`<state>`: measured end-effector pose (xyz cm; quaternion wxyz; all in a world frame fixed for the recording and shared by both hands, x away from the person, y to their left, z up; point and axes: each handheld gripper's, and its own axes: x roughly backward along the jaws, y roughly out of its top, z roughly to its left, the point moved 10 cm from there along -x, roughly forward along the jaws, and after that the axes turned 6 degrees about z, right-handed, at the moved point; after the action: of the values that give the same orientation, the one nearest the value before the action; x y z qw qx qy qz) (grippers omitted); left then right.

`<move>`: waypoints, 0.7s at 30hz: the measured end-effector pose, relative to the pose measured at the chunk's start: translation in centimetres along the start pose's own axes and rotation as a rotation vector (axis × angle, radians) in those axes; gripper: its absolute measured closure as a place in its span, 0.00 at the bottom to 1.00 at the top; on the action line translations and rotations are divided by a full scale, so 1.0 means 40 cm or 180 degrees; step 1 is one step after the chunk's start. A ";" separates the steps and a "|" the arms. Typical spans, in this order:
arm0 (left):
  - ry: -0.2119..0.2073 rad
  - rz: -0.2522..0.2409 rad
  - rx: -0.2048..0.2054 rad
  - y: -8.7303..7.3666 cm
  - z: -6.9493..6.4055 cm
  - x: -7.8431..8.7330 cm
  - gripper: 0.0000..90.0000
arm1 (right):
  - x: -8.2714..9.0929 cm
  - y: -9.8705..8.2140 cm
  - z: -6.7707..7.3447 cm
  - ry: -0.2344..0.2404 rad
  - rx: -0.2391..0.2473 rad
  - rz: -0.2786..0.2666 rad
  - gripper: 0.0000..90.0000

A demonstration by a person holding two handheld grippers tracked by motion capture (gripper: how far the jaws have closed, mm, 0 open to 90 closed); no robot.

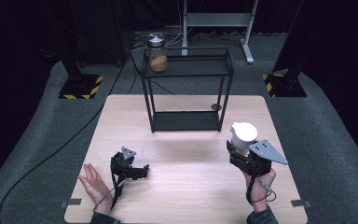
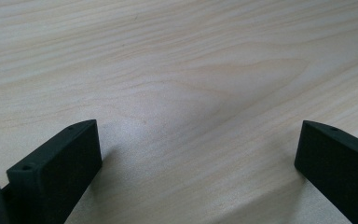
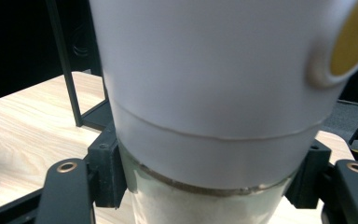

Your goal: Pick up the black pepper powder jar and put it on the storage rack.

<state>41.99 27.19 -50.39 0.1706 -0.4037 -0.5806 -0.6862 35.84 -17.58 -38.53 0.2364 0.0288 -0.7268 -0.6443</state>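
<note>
One jar [image 1: 158, 54] sits shelved at twelve o'clock; my right gripper [image 1: 238, 150] clamps the second [image 1: 243, 136], unshelved; left gripper [image 1: 142, 171] gapes idle.

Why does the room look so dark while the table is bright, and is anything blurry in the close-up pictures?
High view: light falls on the table and the surroundings stay near black. Left gripper view: the wood grain is soft, with shadows beside the open jaws. Right gripper view: the white-lidded jar held in the right gripper sits so close that it looks slightly blurred.
</note>
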 end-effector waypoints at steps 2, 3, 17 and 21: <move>0.0008 0.0001 0.0006 0.000 -0.001 0.000 0.00 | -0.003 0.005 -0.002 0.0006 0.0007 0.0008 0.33; 0.0011 0.0002 0.0010 0.000 -0.002 0.000 0.00 | -0.005 0.007 -0.003 0.0009 0.0003 0.0015 0.33; 0.0018 0.0002 0.0023 0.000 -0.003 0.000 0.00 | -0.035 0.048 -0.026 0.0038 -0.0002 0.0016 0.33; 0.0019 0.0002 0.0023 0.000 -0.003 0.000 0.00 | -0.041 0.056 -0.029 0.0045 0.0009 0.0019 0.33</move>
<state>41.96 27.06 -50.38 0.1740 -0.4013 -0.5824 -0.6852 38.34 -17.70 -36.83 0.2434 0.0315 -0.7261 -0.6423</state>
